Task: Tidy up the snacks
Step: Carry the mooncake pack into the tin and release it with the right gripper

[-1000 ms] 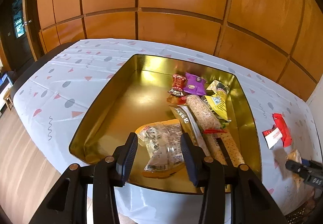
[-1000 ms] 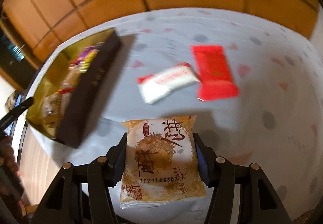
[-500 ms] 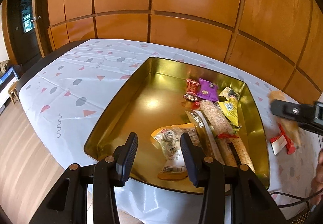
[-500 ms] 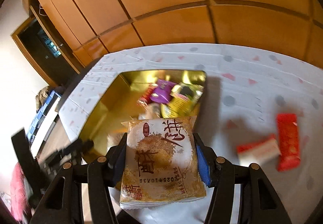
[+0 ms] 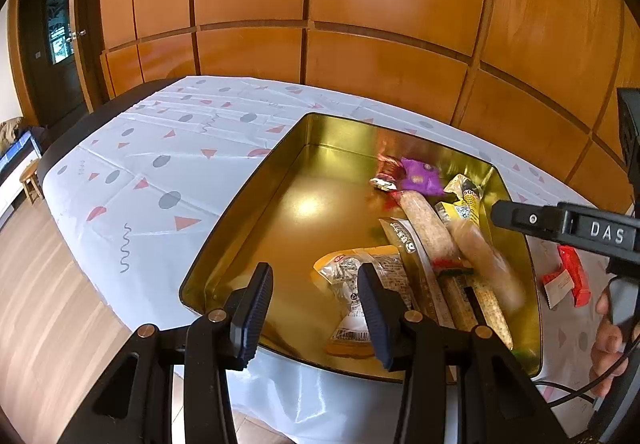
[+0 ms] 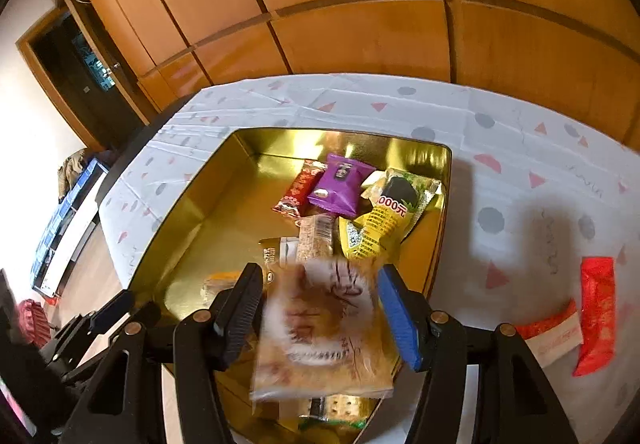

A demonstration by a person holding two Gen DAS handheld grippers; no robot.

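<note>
Wood-panelled wall behind; table under white tablecloth [image 5: 168, 163] printed with grey dots and red triangles. Gold tin tray [image 5: 248, 211] on cloth, near table's front edge, left half bare, right half stocked. Contents, far end: purple packet [image 6: 340, 183], dark red wrapper [image 6: 300, 187] just left of it, yellow packet [image 6: 384, 224] to its right, against right wall. Contents, middle to near end: long speckled bar [image 5: 428, 228], clear-wrapped pastry with orange backing [image 5: 360, 284], cracker sticks [image 5: 488, 304] along right wall. Outside tray, on cloth to its right: red packet [image 6: 596, 316] and red-and-white packet [image 6: 552, 332], touching or nearly so. Left gripper [image 5: 316, 308]: poised above tray's near edge, jaws parted, nothing between them, pastry visible below gap. Right gripper [image 6: 320, 316]: over tray's near right portion, jaws wide; orange pastry packet [image 6: 324, 328] between them, blurred, clear gap to right pad, so apparently loose; contact at left pad not discernible. Part of a hand [image 5: 608, 336] at right edge of left view, on right gripper's handle.
</note>
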